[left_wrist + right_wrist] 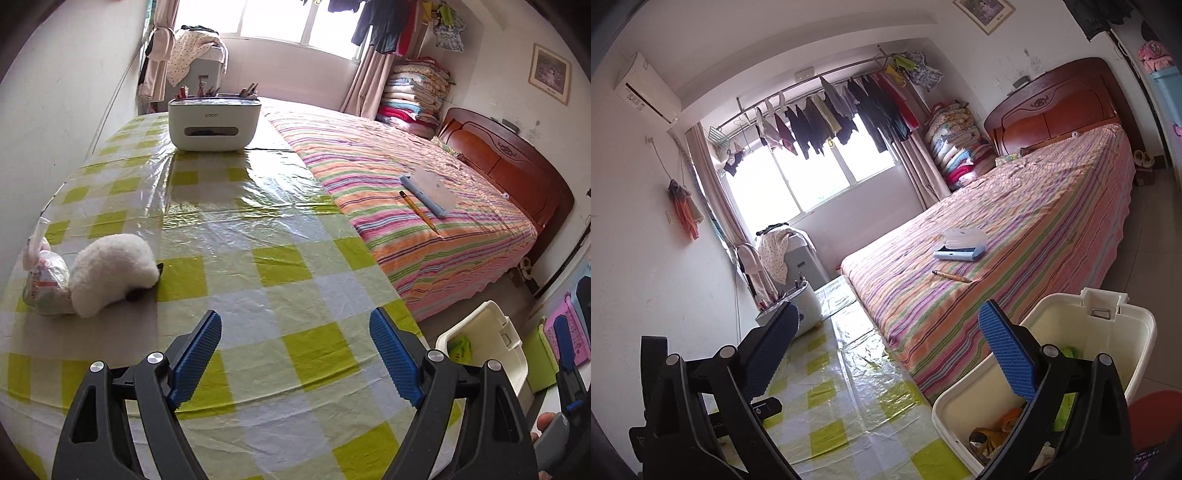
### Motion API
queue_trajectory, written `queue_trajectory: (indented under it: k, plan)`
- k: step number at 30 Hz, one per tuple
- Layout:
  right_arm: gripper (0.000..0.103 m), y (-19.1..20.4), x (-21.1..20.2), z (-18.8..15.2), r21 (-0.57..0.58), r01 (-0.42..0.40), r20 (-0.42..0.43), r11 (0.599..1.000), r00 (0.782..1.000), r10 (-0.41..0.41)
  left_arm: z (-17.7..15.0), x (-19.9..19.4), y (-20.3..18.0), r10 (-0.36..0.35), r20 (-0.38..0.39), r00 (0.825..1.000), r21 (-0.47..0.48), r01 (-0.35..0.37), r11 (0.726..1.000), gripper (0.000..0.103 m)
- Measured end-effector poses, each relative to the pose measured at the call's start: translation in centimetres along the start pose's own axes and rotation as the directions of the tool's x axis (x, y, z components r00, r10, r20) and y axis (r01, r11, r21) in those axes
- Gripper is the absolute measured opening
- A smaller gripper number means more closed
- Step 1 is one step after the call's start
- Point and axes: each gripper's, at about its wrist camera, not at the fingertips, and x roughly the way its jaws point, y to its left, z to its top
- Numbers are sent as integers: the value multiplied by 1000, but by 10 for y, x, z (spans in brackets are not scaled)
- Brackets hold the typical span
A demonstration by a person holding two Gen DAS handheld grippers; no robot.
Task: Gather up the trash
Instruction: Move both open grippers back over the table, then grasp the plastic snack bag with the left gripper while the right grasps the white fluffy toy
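A cream trash bin (1071, 332) stands on the floor between table and bed; it holds green and orange-brown wrappers (993, 435). It also shows in the left wrist view (487, 343) with a green scrap inside. A knotted plastic bag (46, 284) lies at the table's left edge, touching a white plush toy (114, 271). My left gripper (295, 354) is open and empty over the checked table (258, 266). My right gripper (886, 350) is open and empty, above the table edge and the bin's near rim.
A white organiser box (214, 123) with pens stands at the table's far end. The striped bed (424, 206) borders the table's right side, with a pencil case (428, 194) and pencil (419, 210) on it. Coloured boxes (561, 336) stand by the bin.
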Motion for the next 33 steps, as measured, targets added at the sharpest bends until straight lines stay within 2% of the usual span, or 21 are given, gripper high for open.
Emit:
queue_trajectory:
  k: [2,4,7,10,13,19,25,29,33]
  plan:
    - [97,11,6,-7,-23,-55,-23,998,998,54,1,-8,23,32,32,999,-38,-31,999,80]
    - [97,27,14,-14,-64,-109,-83,992,991,103,2,-15,45,56,62,997,-73,-52,996,80]
    - [97,41,32,-28,-19,-223,-213,975,953,214,2,-26,70,101,84,991,-104,-92,990,80]
    - [97,53,44,-41,31,-297,-284,954,913,293,3,-35,91,158,112,981,-103,-147,984,80]
    - [97,69,49,-51,-7,-321,-327,947,896,301,4,-41,114,173,111,979,-115,-161,980,80]
    - [97,105,67,-65,-104,-349,-423,931,863,276,3,-48,161,155,84,984,-252,-129,959,80]
    - [97,134,87,-80,-170,-368,-500,914,832,242,3,-50,188,171,87,981,-322,-135,937,80]
    - [97,160,95,-93,-234,-418,-534,878,810,243,4,-45,206,182,69,981,-366,-145,919,80]
    - [97,185,100,-107,-292,-482,-570,826,781,255,2,-43,233,178,43,983,-468,-138,873,80]
